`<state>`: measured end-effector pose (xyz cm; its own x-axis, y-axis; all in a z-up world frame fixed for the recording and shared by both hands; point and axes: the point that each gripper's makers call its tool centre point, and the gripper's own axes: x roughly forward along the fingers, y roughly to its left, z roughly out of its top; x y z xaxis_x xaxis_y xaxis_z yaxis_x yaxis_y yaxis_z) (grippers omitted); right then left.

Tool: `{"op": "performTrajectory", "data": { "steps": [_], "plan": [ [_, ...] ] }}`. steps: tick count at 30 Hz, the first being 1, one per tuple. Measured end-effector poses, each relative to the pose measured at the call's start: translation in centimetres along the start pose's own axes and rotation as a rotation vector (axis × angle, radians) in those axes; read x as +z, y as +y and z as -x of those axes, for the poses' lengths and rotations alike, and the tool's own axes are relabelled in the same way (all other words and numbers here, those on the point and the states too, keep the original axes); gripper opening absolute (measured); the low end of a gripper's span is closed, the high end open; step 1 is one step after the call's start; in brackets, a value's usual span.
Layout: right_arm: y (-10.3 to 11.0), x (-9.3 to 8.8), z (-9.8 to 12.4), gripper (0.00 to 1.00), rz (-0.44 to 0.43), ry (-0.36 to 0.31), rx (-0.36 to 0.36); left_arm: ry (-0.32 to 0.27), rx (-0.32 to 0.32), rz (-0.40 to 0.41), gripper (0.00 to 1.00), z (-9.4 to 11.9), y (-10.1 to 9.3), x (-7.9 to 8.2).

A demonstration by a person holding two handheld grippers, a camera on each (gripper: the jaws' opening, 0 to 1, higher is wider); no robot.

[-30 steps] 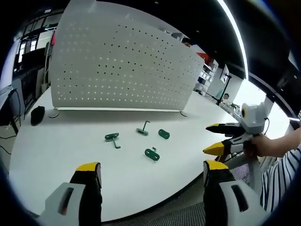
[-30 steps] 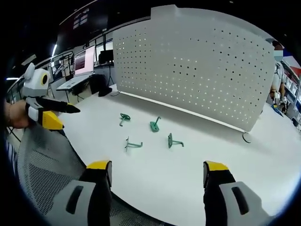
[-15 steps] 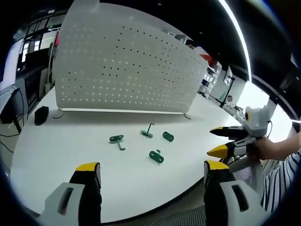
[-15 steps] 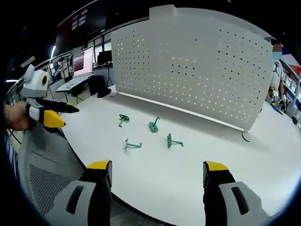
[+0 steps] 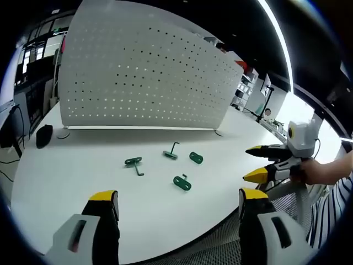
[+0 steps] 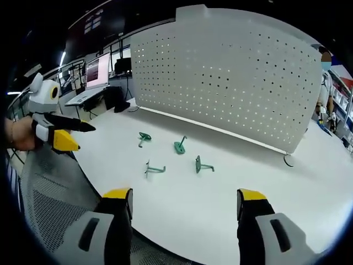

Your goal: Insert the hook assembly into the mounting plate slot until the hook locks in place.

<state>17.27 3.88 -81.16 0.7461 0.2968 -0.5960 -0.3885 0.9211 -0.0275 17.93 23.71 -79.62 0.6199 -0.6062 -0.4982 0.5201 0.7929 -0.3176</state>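
Note:
Four small green metal parts lie apart on the white table [image 5: 83,182] in front of an upright white pegboard [image 5: 143,77]. In the left gripper view they are a hook on a plate [image 5: 133,163], an upright hook [image 5: 171,153], and two flat plates [image 5: 196,158] [image 5: 181,182]. The right gripper view shows the same parts [image 6: 144,137] [image 6: 179,146] [image 6: 154,168] [image 6: 203,165]. My left gripper [image 5: 178,196] is open and empty, short of the table's near edge. My right gripper [image 6: 183,194] is likewise open and empty. Neither touches a part.
A hand holds the right gripper [image 5: 259,163] out past the table's right edge. A black object [image 5: 43,134] lies by the pegboard's left foot. A mesh chair [image 6: 49,210] stands below the table edge. A laptop [image 6: 96,74] is at the far left.
Only slight sway of both views. The green parts lie where they were, and both grippers stay open and off the table.

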Motion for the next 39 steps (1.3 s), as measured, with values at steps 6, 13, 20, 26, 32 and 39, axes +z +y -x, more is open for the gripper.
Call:
{"op": "performTrajectory", "data": {
  "steps": [6,13,20,26,32,39],
  "plan": [
    [-0.1,-0.1,-0.3,0.73,0.012,0.009,0.007,0.005,0.003,0.003,0.92,-0.1,0.1,-0.2],
    [0.2,-0.4,-0.5,0.73,0.029,0.030,0.018,0.008,0.008,-0.024,0.92,-0.2,0.1,-0.4],
    [0.0,-0.6,-0.5,0.72,0.017,0.036,0.017,0.025,0.026,-0.014,0.92,-0.9,0.5,-0.5],
    [0.1,-0.6,-0.6,0.71,0.025,0.042,0.023,0.042,0.019,-0.005,0.90,-1.5,0.8,-0.6],
    [0.0,-0.8,-0.7,0.69,0.019,0.052,0.022,0.047,0.018,-0.020,0.89,-2.5,1.4,0.3],
    [0.1,-1.2,-0.8,0.68,0.027,0.075,0.027,0.041,0.011,-0.041,0.89,-3.7,2.3,1.5]
  ]
}}
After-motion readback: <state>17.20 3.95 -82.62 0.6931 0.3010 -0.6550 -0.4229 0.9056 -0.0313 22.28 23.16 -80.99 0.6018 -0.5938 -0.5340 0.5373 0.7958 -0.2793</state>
